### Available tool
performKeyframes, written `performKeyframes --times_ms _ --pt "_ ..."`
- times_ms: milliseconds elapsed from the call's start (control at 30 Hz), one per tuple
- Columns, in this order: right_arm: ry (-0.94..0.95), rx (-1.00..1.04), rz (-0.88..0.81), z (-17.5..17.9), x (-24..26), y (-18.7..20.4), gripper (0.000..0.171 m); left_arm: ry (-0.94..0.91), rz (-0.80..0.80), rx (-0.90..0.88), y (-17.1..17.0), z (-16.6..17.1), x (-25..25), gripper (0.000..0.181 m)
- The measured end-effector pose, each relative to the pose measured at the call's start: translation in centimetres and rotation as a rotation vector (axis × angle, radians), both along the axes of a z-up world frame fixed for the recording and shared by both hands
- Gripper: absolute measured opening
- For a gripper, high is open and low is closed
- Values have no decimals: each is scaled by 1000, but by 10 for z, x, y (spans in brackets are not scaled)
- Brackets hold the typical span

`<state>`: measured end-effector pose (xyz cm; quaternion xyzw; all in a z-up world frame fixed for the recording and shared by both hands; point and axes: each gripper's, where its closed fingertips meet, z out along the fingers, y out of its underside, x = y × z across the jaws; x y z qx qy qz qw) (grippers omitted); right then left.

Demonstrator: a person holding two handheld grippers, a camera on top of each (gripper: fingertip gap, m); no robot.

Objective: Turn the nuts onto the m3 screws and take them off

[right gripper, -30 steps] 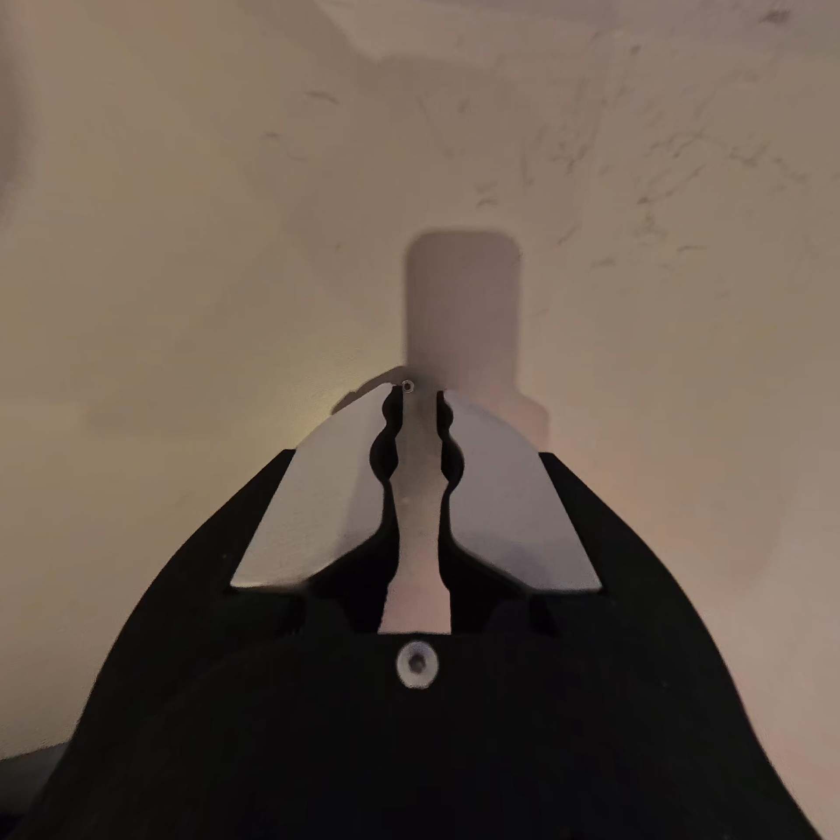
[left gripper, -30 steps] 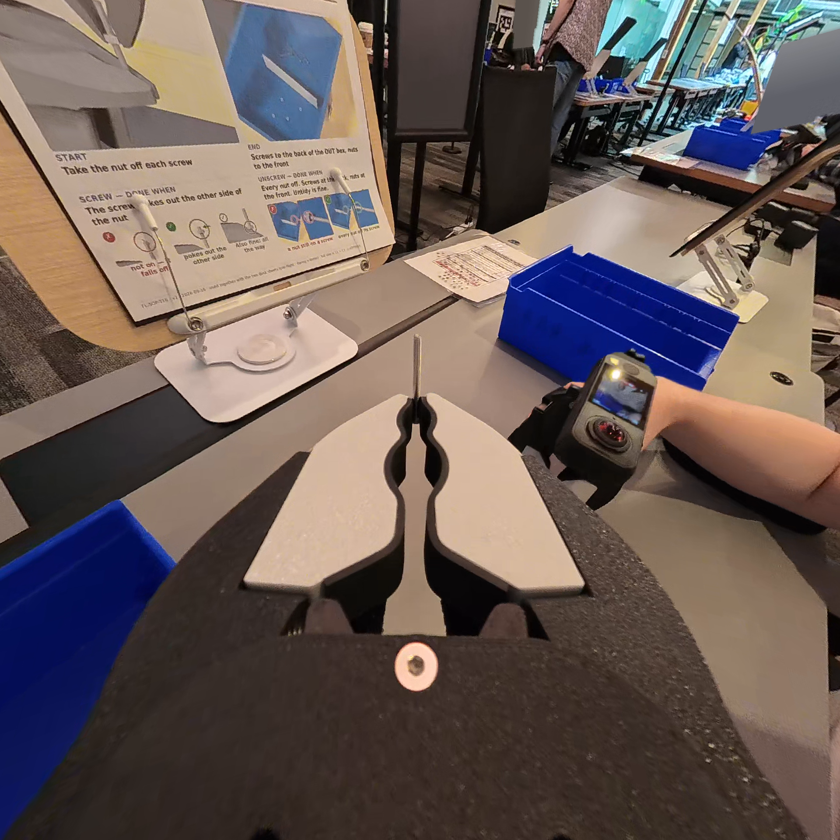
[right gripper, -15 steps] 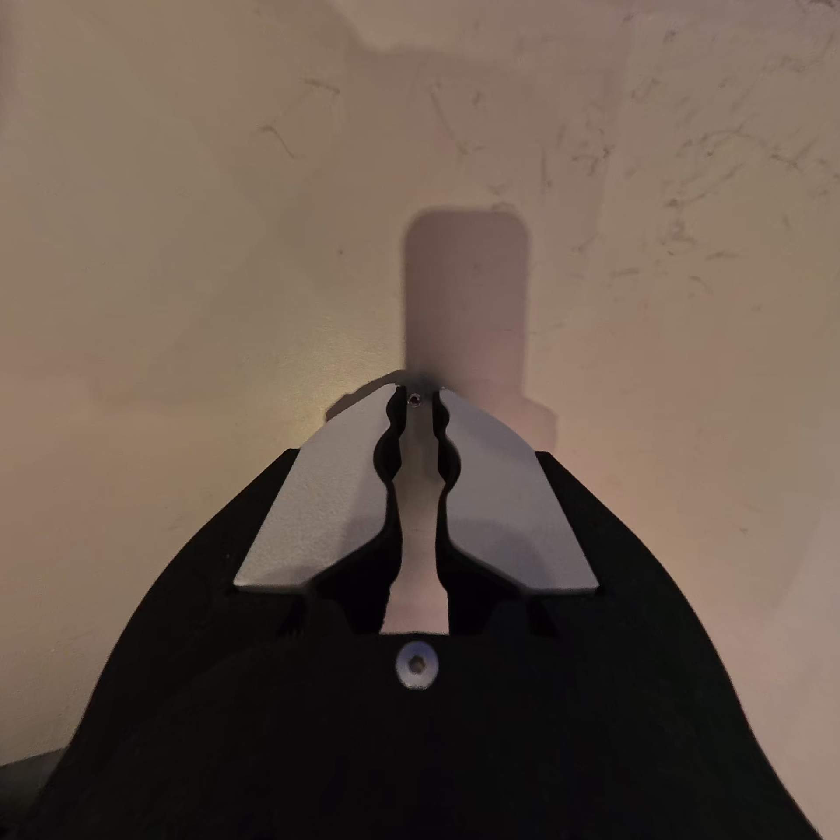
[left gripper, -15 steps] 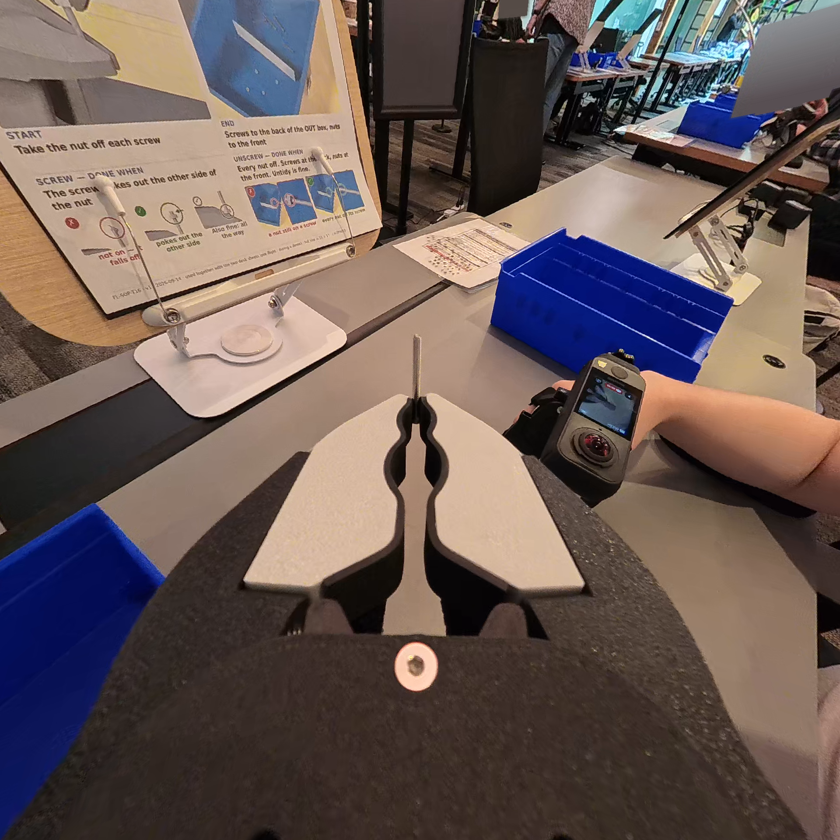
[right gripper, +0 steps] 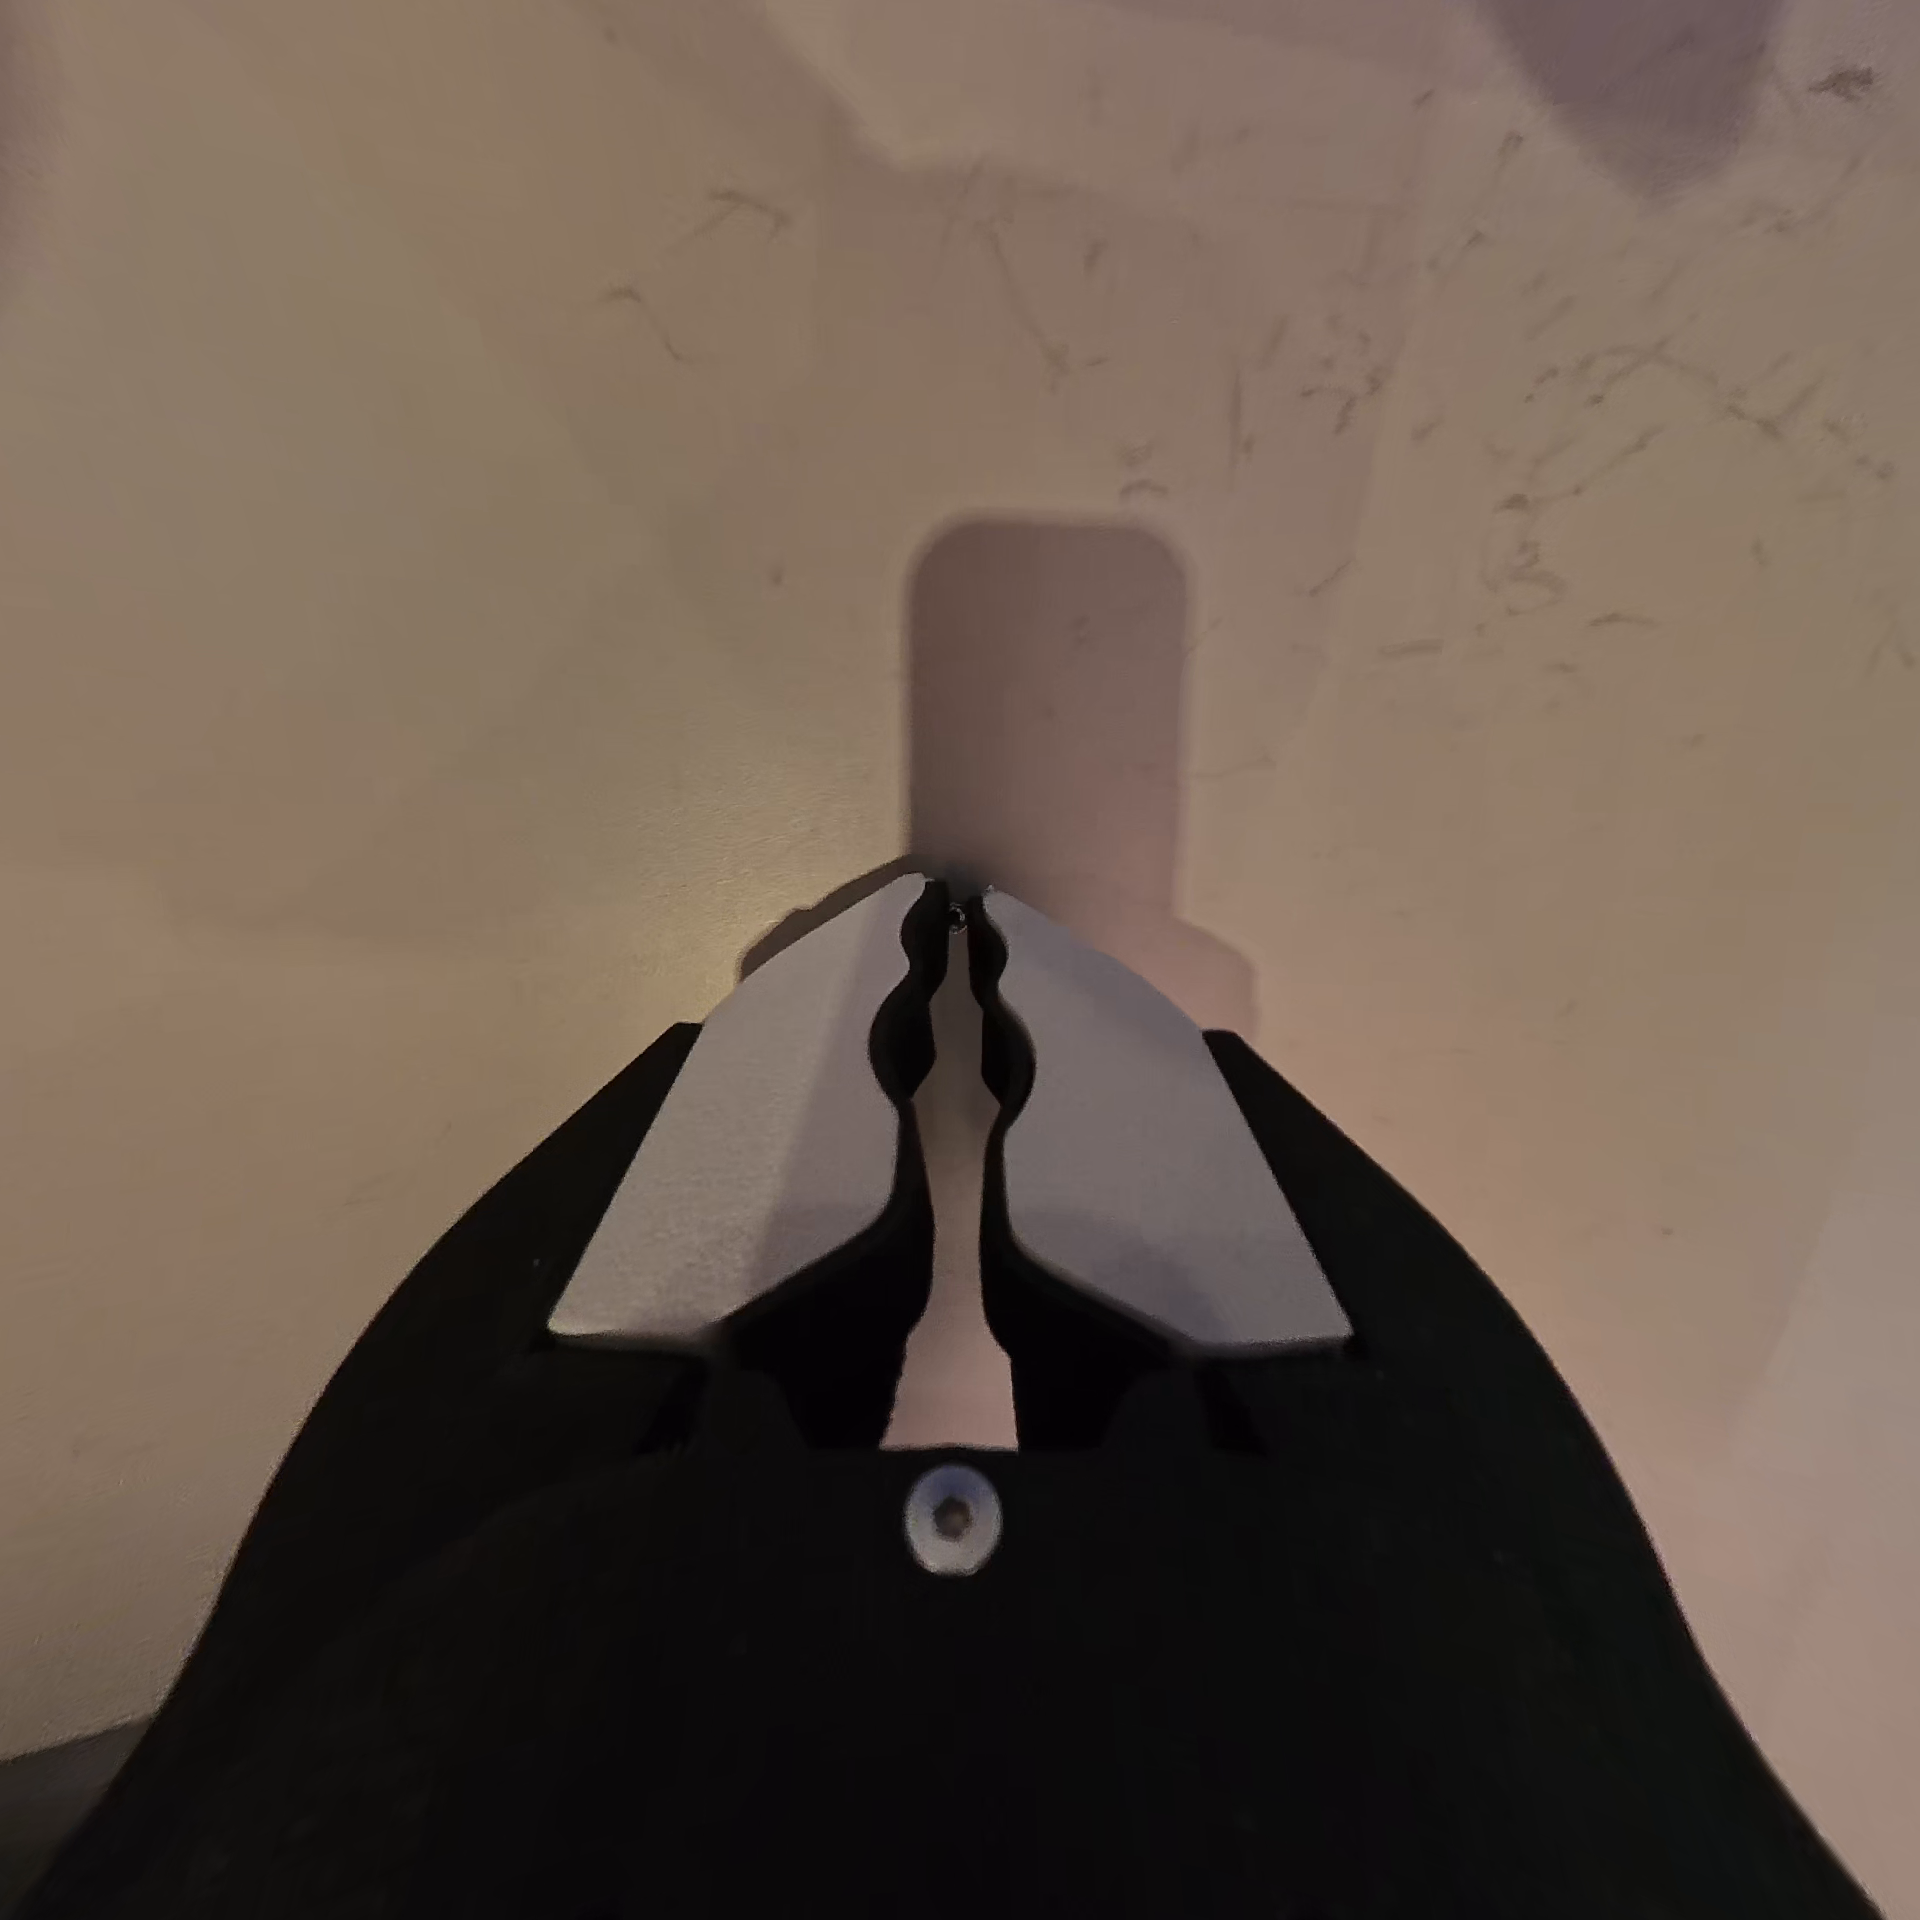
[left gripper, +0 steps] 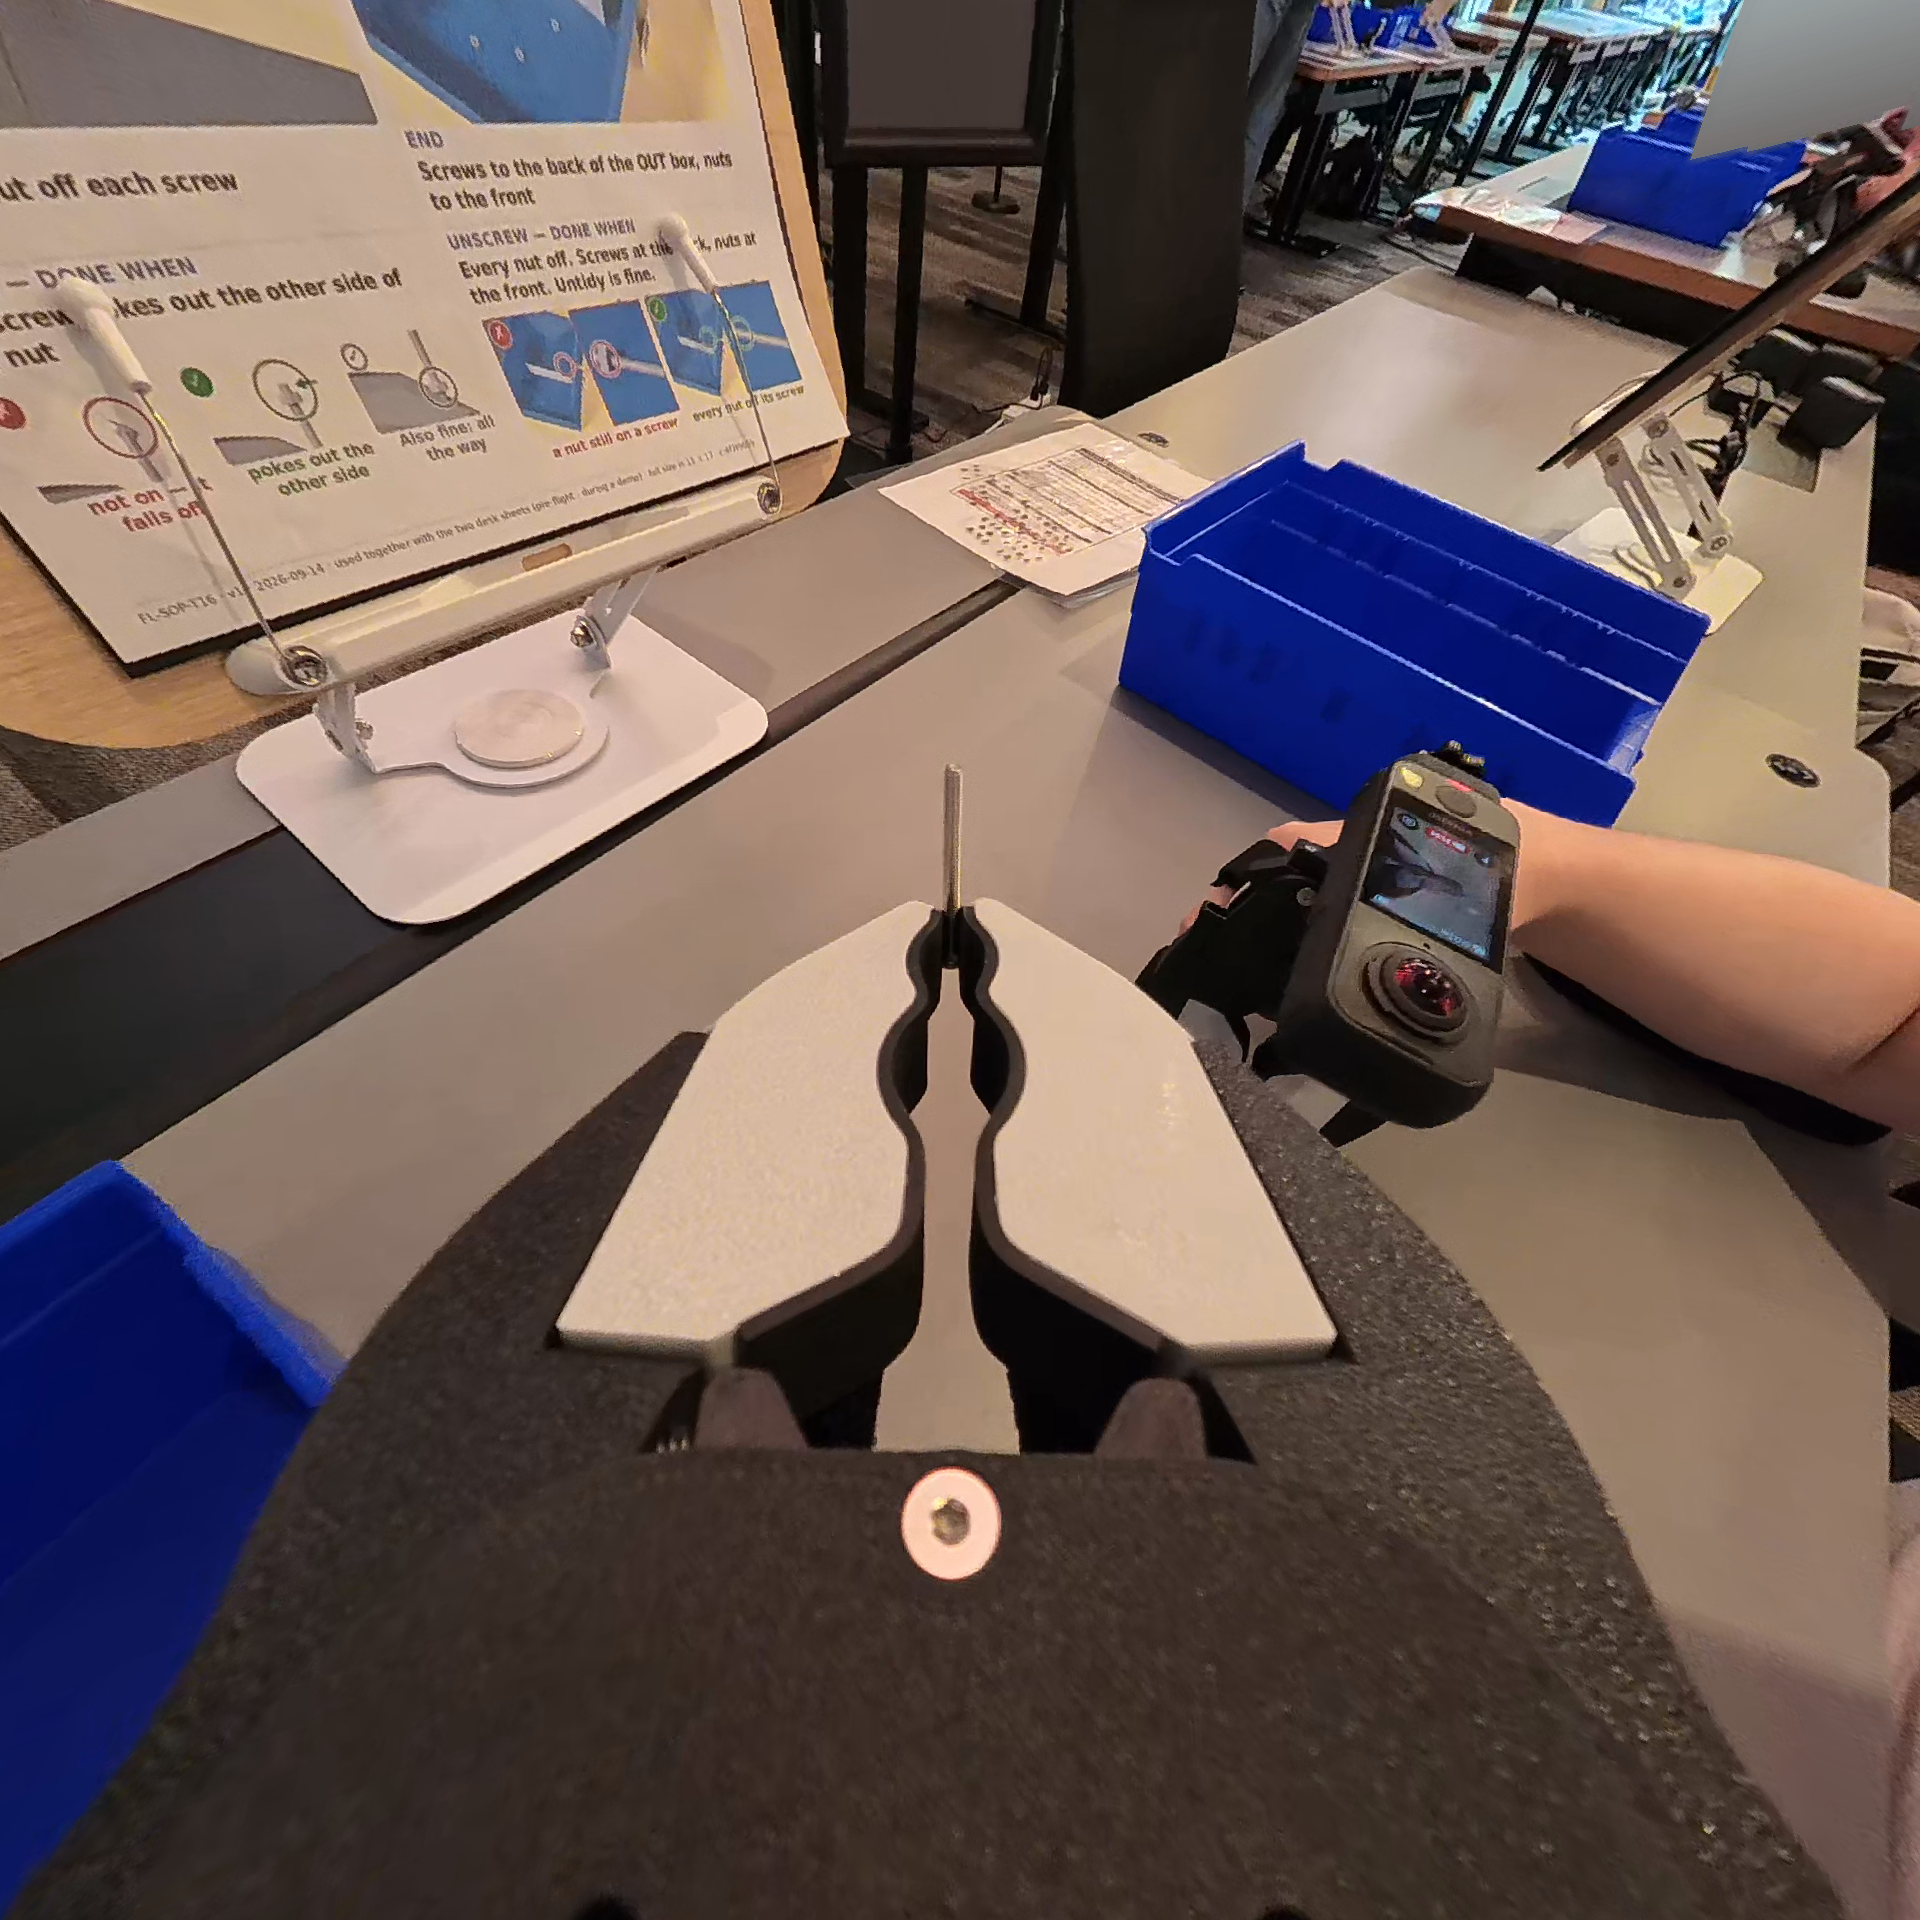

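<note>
The screw [left gripper: 952,831] was bright threaded metal; the bin [left gripper: 1392,665] at right was glossy blue plastic. The table [left gripper: 1558,1351] looked matt grey and smooth, the left gripper [left gripper: 952,914] housing rough black.

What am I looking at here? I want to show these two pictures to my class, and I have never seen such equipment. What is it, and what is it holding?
A person holds a two-finger gripper in each hand, each carrying a camera that looks along its fingers. The left view shows the left gripper shut on a thin screw that sticks out forward over a grey table. On the table are a blue box, a paper and an instruction sheet on a stand. The right gripper appears beside it. The right view shows the right gripper pointing down at the table, nearly closed around a tiny nut.
</note>
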<state>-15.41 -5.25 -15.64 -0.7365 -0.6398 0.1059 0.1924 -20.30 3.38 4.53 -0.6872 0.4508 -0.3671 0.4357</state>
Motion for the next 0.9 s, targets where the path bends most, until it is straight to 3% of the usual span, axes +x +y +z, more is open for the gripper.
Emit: performKeyframes --times_ms 467,767,900 --pt "94 14 16 30 6 -2 0 78 -30 -4 -5 -19 11 2" --pt "81 43 176 62 -3 -48 15 60 -12 2 -2 -13 5 2" --pt "-102 35 217 39 14 -83 19 47 -11 17 -3 -5 3 2"
